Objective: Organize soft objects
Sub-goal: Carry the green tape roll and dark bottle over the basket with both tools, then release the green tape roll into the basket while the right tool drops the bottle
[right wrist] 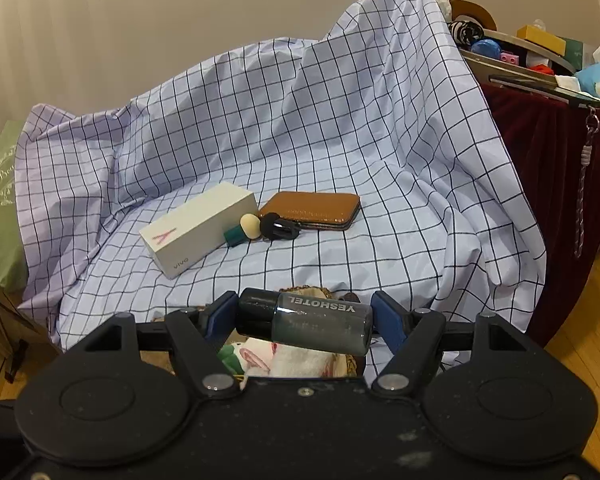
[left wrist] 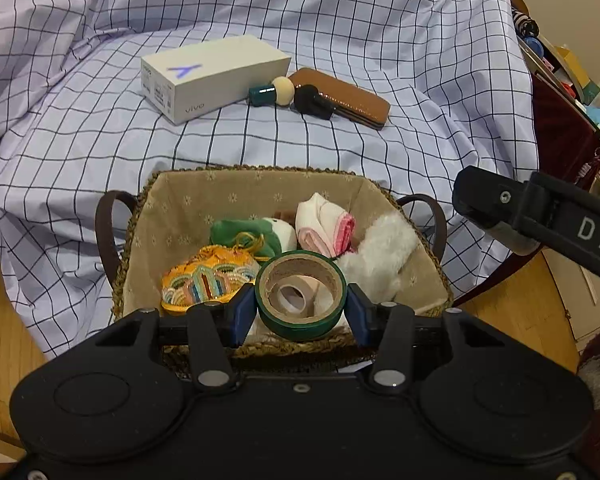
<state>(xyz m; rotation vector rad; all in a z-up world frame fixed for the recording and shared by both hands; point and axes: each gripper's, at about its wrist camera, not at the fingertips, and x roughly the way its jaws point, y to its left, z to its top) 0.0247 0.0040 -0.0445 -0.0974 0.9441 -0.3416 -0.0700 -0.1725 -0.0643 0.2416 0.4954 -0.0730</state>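
Note:
A woven basket point(left wrist: 148, 216) with a beige liner sits at the front of the checked cloth. Inside lie an embroidered yellow pouch point(left wrist: 208, 280), a green-and-white plush point(left wrist: 256, 232), a folded pink-and-white cloth point(left wrist: 324, 224) and a white furry toy point(left wrist: 384, 252). My left gripper point(left wrist: 300, 308) is shut on a green tape roll point(left wrist: 332, 312), held just above the basket's near side. My right gripper point(right wrist: 304, 320) is shut on a dark hotel bottle point(right wrist: 320, 324), held sideways over the basket rim point(right wrist: 304, 291). The right gripper's finger point(left wrist: 496, 208) shows at the right in the left wrist view.
On the cloth behind the basket lie a white phone box point(left wrist: 208, 76), a brown leather case point(left wrist: 340, 96), a green-handled puff point(left wrist: 272, 92) and a black clip point(left wrist: 312, 102). A cluttered shelf over dark red fabric point(right wrist: 540, 140) stands right. Wood floor point(left wrist: 0, 280) borders the cloth.

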